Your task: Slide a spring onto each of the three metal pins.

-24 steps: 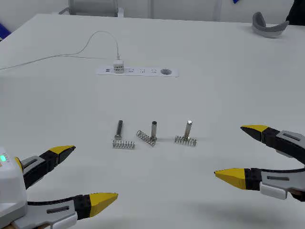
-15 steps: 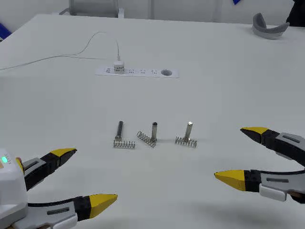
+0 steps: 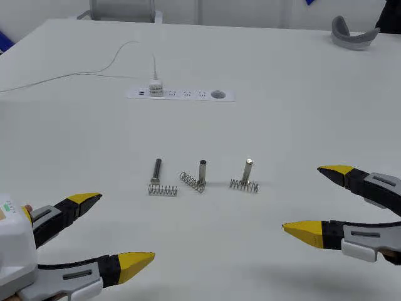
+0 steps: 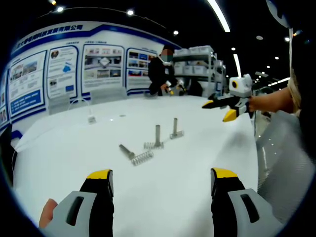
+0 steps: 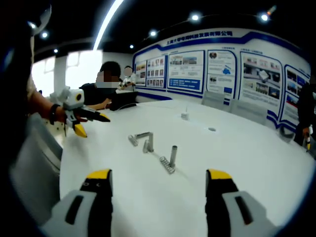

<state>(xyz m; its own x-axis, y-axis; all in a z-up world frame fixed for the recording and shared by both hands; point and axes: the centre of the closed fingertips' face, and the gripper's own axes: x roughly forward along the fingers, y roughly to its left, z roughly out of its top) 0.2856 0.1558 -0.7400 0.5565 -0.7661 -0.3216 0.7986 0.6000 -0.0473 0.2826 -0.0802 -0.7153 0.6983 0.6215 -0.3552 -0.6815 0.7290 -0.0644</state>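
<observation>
The left yellow-tipped black gripper [image 3: 124, 227] is held wide open, empty. On the white table [image 3: 250, 125], three coiled steel springs [image 3: 163, 190] [image 3: 192, 180] [image 3: 244, 185] lie touching three silver metal pins [image 3: 156, 169] [image 3: 202, 170] [image 3: 248, 169], none sleeved. The right yellow-tipped gripper [image 3: 302, 198] is equally spread, empty. A careless pinch could flick a spring away or topple an upright pin.

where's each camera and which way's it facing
Head view: on the headset, looking forward and down at the table; left hand-held gripper and right hand-held gripper at the bottom.
Left gripper view: on the left hand-held gripper, looking along its own jaws, past the pins, at the right one.
Right gripper view: the reverse, own jaws below.
Shared: both gripper views see pins and springs.
</observation>
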